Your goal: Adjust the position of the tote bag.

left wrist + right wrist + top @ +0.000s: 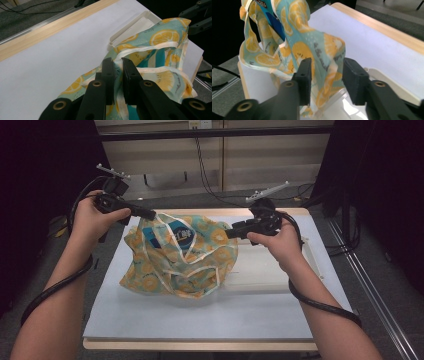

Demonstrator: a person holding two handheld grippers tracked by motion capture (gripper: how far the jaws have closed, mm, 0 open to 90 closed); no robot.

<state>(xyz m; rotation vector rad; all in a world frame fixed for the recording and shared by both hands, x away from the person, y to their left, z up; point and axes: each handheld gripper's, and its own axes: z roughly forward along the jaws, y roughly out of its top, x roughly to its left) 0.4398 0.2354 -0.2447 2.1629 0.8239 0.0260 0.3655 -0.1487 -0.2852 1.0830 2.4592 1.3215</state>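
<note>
A teal cloth bag printed with orange slices, edged in white trim, lies bunched on the white table top. A blue label shows inside it. My left gripper holds the bag's upper left edge. In the left gripper view the left gripper is shut on the white trim of the bag. My right gripper is at the bag's right edge. In the right gripper view the right gripper has its jaws apart, with a fold of the bag hanging loose between them.
A shallow white tray lies on the table under the bag's right side, also seen as the tray in the left gripper view. The table has a wooden rim. Black cables trail from both grippers along the forearms.
</note>
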